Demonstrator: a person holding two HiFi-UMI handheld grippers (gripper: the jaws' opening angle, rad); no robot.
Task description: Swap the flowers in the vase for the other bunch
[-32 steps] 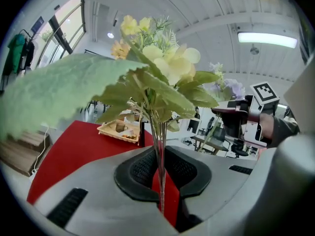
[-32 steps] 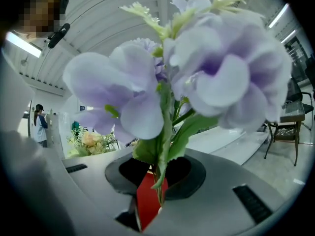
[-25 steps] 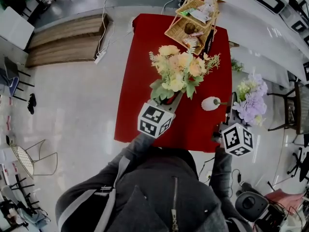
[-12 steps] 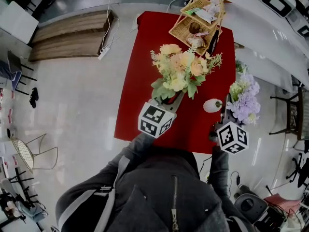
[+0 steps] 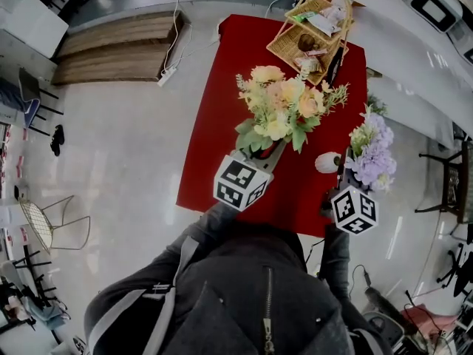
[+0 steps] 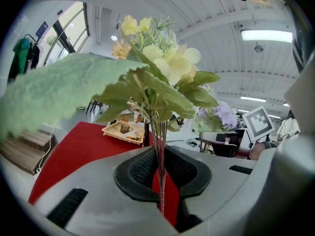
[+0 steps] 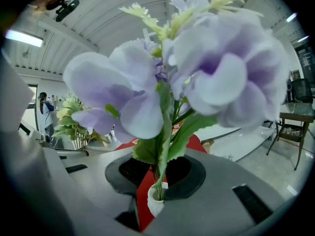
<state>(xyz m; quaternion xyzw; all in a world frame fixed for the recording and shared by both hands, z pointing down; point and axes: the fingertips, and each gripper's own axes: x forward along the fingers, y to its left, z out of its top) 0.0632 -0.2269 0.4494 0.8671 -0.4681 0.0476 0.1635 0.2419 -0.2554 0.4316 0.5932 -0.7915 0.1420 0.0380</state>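
Note:
My left gripper (image 5: 267, 156) is shut on the thin stems (image 6: 159, 173) of a yellow and orange bunch (image 5: 284, 109), which it holds upright above the red table (image 5: 214, 124). At the table's right edge my right gripper (image 5: 344, 174) is shut on the stems (image 7: 156, 173) of a purple bunch (image 5: 374, 154). A small white vase (image 5: 326, 163) stands just left of that bunch. In the right gripper view the purple stem ends sit in the vase's mouth (image 7: 153, 203), just below the jaws. The left gripper view shows the yellow bunch (image 6: 162, 68) filling the middle.
A wicker basket (image 5: 310, 35) with small items stands at the table's far end. Chairs and desks (image 5: 443, 176) lie to the right, a wooden platform (image 5: 118, 46) with a cable to the far left. The person's grey jacket (image 5: 251, 294) fills the foreground.
My right gripper has come down with the purple bunch, closer to the white vase. The left gripper and the yellow bunch have stayed in place.

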